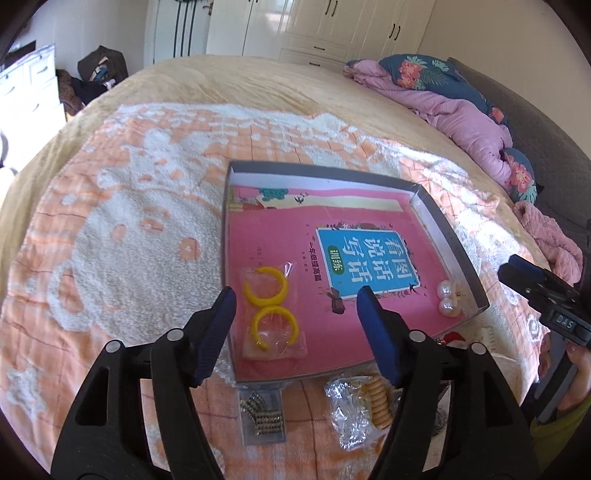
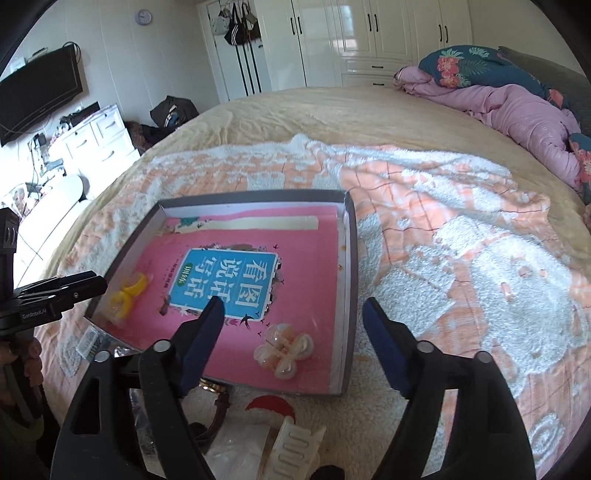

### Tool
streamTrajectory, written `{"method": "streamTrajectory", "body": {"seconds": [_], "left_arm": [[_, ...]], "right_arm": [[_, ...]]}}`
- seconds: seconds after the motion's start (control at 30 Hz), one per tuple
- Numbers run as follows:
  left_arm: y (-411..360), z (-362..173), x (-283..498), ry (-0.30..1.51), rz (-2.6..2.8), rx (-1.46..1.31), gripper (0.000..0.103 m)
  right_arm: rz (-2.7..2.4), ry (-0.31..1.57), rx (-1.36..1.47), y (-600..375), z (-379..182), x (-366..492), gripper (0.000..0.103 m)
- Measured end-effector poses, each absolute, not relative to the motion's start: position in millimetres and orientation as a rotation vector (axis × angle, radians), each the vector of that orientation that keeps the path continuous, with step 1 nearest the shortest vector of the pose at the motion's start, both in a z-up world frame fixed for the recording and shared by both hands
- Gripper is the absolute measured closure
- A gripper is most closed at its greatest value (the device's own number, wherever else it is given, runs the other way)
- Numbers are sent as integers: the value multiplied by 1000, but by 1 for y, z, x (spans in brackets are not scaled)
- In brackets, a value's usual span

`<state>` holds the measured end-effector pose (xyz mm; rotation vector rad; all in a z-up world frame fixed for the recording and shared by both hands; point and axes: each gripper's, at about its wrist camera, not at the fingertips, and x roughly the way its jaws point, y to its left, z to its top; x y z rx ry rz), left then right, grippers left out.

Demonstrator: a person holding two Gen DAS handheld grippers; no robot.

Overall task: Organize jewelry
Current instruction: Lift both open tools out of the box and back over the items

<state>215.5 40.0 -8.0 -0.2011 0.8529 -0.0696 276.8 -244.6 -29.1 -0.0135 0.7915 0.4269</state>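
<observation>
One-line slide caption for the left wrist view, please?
Open left gripper hovers over bagged yellow hoops in a shallow box, pearl earrings at its corner.

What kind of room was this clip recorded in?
Almost certainly a bedroom. The work surface is a bed spread with a peach-and-white blanket, a pink quilt is bunched at its far end, and white wardrobes line the back wall.

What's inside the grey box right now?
Grey box holds a pink book, with bagged yellow hoop earrings and pearl earrings on it. A second book peeks out underneath; the box floor is covered.
</observation>
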Motion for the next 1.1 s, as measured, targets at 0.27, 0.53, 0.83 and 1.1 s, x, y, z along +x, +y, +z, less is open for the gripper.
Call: {"method": "streamTrajectory", "body": {"seconds": [0.27,0.53,0.83,1.1], "left_arm": [[36,25,190,772,-49,-171,9],[33,34,161,750,-55,-185,9],[32,31,134,755,-60,-172,9],[16,13,116,805,-98,-138,9]], "right_arm": [[425,714,10,-257,-3,241,10],[450,677,18,-261,10,206,7],[464,678,28,-270,7,172,7],[455,684,-6,-276,1,151,7]]}}
